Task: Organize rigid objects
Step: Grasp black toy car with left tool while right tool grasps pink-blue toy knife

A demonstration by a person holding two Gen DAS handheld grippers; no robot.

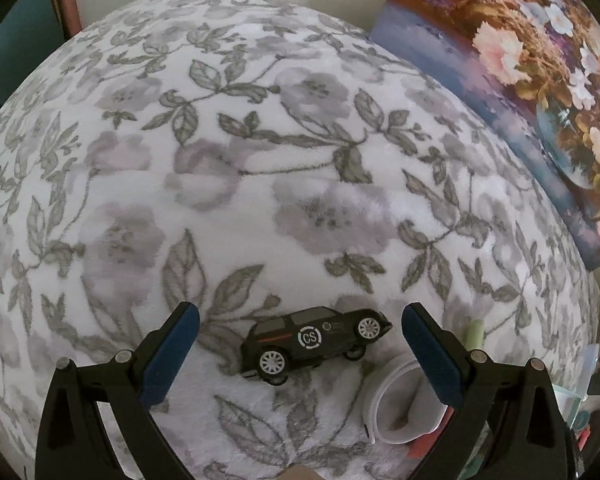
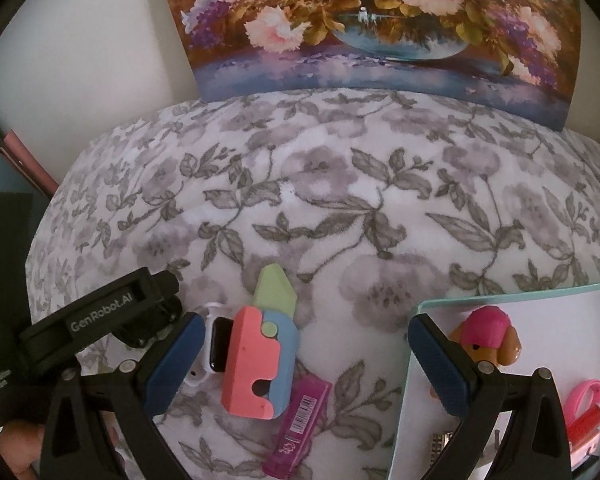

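Observation:
A black toy car (image 1: 314, 340) with white wheels lies on the floral blanket (image 1: 260, 160), between the fingers of my open left gripper (image 1: 300, 356), untouched. Just right of it lies a white smartwatch (image 1: 400, 404). In the right wrist view my right gripper (image 2: 306, 364) stands open over a pink, blue and green toy knife (image 2: 262, 356). The white smartwatch (image 2: 216, 344) lies against the knife's left side, and a magenta box (image 2: 298, 428) lies below it. A white tray (image 2: 540, 312) at the right holds a pink-capped dog figure (image 2: 486, 334) and pink items (image 2: 584, 412).
A flower painting (image 2: 380, 28) leans on the wall behind the blanket. The left gripper's black body (image 2: 80, 320) and a hand (image 2: 20, 448) show at the left of the right wrist view. The far blanket (image 2: 380, 200) is bare fabric.

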